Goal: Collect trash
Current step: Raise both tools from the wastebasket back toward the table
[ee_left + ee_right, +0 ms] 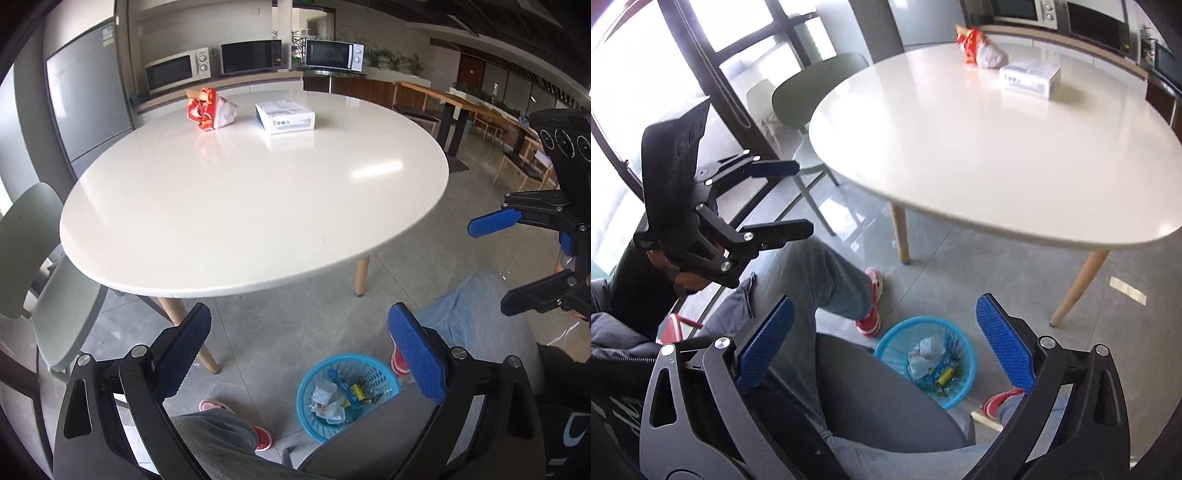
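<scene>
A red and white snack bag (210, 108) and a white carton (286, 117) lie at the far side of the round white table (258, 206); both also show in the right wrist view, the bag (982, 48) and the carton (1030, 79). A blue basket (347, 395) holding wrappers stands on the floor between the person's feet, also in the right wrist view (925, 365). My left gripper (299, 332) is open and empty, held above the lap. My right gripper (884, 325) is open and empty, also seen at the right edge of the left wrist view (491, 266).
A green chair (44, 266) stands at the table's left. The person's knees and red shoes (870, 306) flank the basket. Wooden table legs (1078, 288) stand behind it. Microwaves (332, 55) line a far counter; benches stand at the right.
</scene>
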`<state>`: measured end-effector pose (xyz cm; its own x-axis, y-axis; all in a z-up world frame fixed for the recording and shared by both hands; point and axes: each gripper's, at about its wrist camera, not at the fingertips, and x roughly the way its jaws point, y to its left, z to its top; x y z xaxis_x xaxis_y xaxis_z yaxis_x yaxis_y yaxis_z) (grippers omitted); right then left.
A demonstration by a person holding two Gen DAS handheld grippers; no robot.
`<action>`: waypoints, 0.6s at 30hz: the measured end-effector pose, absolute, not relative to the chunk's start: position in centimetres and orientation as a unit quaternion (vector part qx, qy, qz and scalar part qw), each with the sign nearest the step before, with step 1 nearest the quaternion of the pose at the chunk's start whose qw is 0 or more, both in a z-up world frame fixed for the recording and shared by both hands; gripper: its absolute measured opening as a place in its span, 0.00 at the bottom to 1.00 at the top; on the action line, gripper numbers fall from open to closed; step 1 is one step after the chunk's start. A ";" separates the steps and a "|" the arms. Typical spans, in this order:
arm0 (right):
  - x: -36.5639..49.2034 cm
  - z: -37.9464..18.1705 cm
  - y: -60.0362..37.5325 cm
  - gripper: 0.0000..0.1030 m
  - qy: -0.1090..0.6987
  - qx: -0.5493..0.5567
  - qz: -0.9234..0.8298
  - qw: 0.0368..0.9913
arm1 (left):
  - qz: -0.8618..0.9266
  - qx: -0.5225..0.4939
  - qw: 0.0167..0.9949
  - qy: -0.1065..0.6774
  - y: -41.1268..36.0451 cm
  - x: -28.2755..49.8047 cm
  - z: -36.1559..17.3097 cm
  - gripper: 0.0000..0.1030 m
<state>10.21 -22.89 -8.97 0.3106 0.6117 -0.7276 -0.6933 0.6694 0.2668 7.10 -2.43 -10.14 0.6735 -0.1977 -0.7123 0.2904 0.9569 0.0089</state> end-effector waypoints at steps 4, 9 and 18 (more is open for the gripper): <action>12.4 -7.5 -23.5 0.92 0.399 -0.019 0.375 0.837 | -0.127 0.060 0.922 0.361 -2.1 8.1 -8.1 0.93; 15.4 -6.3 -23.8 0.92 0.377 0.003 0.312 0.872 | -0.122 0.056 0.932 0.338 -1.7 10.8 -6.0 0.93; 20.8 -6.0 -22.8 0.92 0.382 0.018 0.244 0.891 | -0.109 0.042 0.940 0.321 -0.8 16.4 -3.7 0.93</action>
